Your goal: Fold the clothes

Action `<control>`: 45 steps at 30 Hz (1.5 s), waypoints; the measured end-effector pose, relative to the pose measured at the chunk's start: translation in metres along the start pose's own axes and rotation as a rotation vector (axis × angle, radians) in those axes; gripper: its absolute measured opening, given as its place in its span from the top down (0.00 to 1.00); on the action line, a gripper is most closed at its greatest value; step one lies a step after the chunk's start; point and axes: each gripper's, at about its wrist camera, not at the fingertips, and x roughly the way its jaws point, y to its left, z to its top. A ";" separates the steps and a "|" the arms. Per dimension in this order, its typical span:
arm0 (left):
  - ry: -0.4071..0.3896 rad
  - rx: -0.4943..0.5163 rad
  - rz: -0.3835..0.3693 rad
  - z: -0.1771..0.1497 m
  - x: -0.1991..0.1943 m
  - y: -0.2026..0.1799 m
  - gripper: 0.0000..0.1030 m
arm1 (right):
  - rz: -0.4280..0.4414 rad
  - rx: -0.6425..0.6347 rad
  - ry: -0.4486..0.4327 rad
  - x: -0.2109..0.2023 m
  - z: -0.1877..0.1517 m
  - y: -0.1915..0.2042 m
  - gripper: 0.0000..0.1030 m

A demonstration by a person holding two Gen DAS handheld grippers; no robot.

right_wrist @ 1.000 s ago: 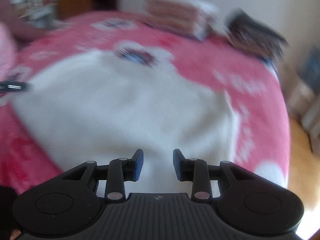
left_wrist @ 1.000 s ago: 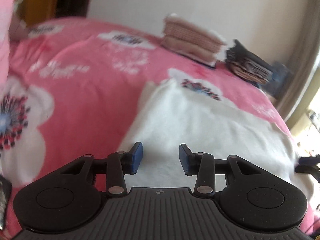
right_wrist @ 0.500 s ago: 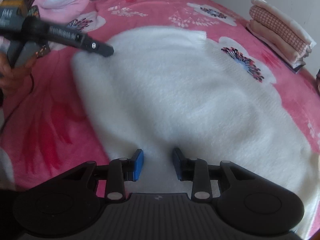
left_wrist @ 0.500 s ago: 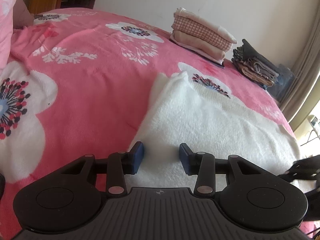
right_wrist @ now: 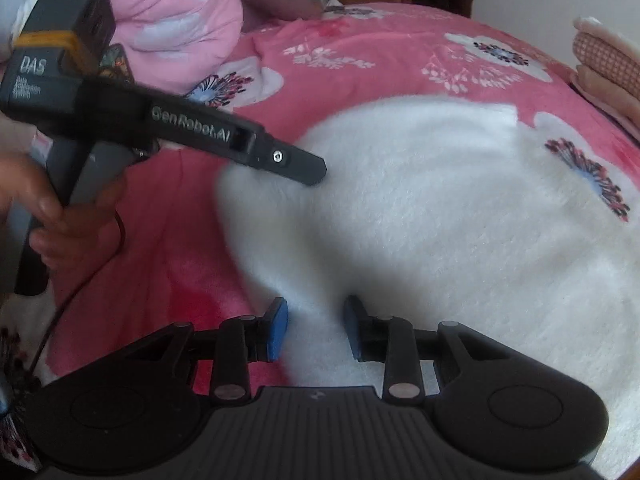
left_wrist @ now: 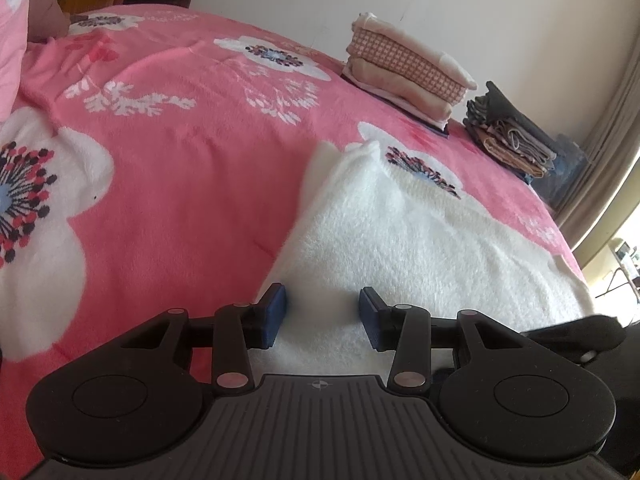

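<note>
A pink floral blanket (left_wrist: 192, 168) covers the bed ahead of the gripper and out to its left. Far ahead and to the right, a folded checked stack (left_wrist: 404, 76) sits near the wall (left_wrist: 400, 0). Just right of it lies a darker folded pile (left_wrist: 512, 136). A curtain (left_wrist: 600, 152) hangs at the far right. A pink pillow (right_wrist: 176, 20) lies far ahead on the left.

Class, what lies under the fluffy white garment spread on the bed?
The fluffy white garment lies on a pink fleece blanket with white flowers. One flower shows at its edge; whatever the garment covers is hidden.
</note>
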 end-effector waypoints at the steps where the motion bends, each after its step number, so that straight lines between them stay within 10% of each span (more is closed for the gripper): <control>1: -0.001 -0.003 -0.001 0.000 0.000 0.000 0.59 | 0.005 0.017 -0.001 -0.005 0.004 0.000 0.69; 14: -0.002 -0.004 -0.004 0.000 0.002 0.000 0.58 | -0.097 0.108 -0.045 -0.025 -0.017 -0.004 0.69; 39: 0.007 0.017 0.011 0.000 0.003 -0.001 0.58 | -0.395 0.356 0.010 -0.138 -0.158 -0.056 0.77; 45: 0.008 0.023 0.016 0.000 0.004 -0.001 0.58 | -0.417 0.499 -0.027 -0.166 -0.188 -0.068 0.92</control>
